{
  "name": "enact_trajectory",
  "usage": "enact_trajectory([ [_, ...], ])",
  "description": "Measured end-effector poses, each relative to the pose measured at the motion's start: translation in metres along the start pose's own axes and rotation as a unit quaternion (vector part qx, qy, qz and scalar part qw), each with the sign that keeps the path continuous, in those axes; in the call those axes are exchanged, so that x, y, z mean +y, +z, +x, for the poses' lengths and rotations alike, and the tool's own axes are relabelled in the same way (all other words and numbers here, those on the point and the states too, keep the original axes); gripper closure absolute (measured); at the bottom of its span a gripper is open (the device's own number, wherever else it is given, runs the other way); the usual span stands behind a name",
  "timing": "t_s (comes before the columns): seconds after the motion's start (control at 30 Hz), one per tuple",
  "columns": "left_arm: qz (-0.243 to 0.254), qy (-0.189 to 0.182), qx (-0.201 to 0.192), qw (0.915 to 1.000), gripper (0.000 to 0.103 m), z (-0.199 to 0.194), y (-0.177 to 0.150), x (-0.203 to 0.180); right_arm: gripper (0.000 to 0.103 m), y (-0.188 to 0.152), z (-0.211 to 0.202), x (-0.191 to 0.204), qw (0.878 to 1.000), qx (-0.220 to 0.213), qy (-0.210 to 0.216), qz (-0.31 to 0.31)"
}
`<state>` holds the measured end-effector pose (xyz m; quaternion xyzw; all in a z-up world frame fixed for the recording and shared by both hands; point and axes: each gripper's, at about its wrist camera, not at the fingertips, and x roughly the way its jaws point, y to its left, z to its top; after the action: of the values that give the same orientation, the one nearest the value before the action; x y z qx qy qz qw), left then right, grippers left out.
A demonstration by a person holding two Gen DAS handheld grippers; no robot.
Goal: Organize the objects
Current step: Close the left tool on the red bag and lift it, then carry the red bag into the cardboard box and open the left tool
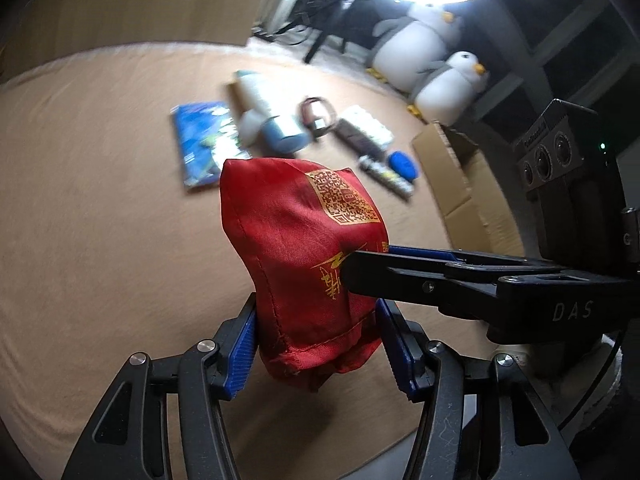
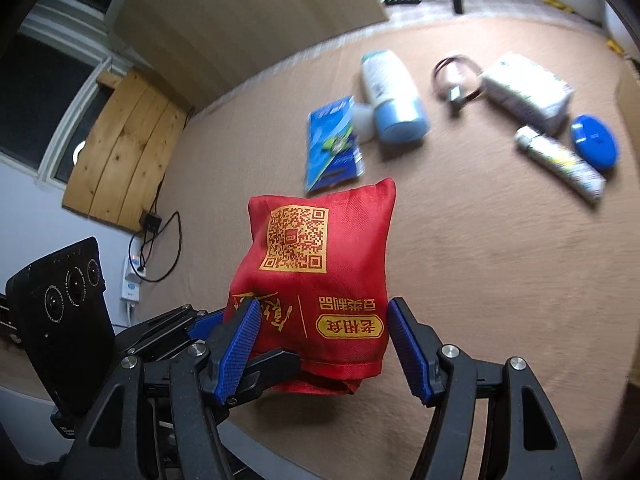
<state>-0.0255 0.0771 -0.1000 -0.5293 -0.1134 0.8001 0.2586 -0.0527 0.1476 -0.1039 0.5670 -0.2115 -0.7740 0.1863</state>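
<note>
Red pouch (image 1: 304, 264) with gold QR print, held up off the tan surface (image 1: 100, 200). Left gripper (image 1: 318, 344) clamps its lower end, blue pads (image 1: 242, 354) pressed on both sides. Right gripper (image 1: 360, 272) reaches in from the right, tip touching the pouch's right side; whether it grips cannot be told. Behind, blurred: blue booklet (image 1: 204, 144), white-and-blue bottle (image 1: 266, 114) just beside it, cable loop (image 1: 318, 114), white box (image 1: 368, 124), dark flat item (image 1: 358, 140), tube (image 1: 386, 176), blue oval case (image 1: 404, 165). Cardboard box (image 1: 460, 184) at right. Two plush penguins (image 1: 432, 56) at back right.
</note>
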Motion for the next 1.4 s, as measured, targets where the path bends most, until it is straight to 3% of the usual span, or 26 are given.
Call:
enact_trajectory([
  [0.4, 0.071, -0.054, 0.004, 0.9960, 0.043, 0.040, 0.034, -0.102, 0.040, -0.001, -0.091, -0.064, 0.996, -0.070, -0.045, 0.041],
  [0.87, 0.134, -0.093, 0.023, 0.9863, 0.043, 0.107, 0.058, -0.218, 0.040, -0.013, -0.172, -0.155, 0.982, -0.126, -0.097, 0.099],
  [1.4, 0.170, -0.093, 0.047, 0.9799, 0.042, 0.149, 0.052, -0.276, 0.040, -0.023, -0.204, -0.214, 0.972, -0.141, -0.130, 0.139],
])
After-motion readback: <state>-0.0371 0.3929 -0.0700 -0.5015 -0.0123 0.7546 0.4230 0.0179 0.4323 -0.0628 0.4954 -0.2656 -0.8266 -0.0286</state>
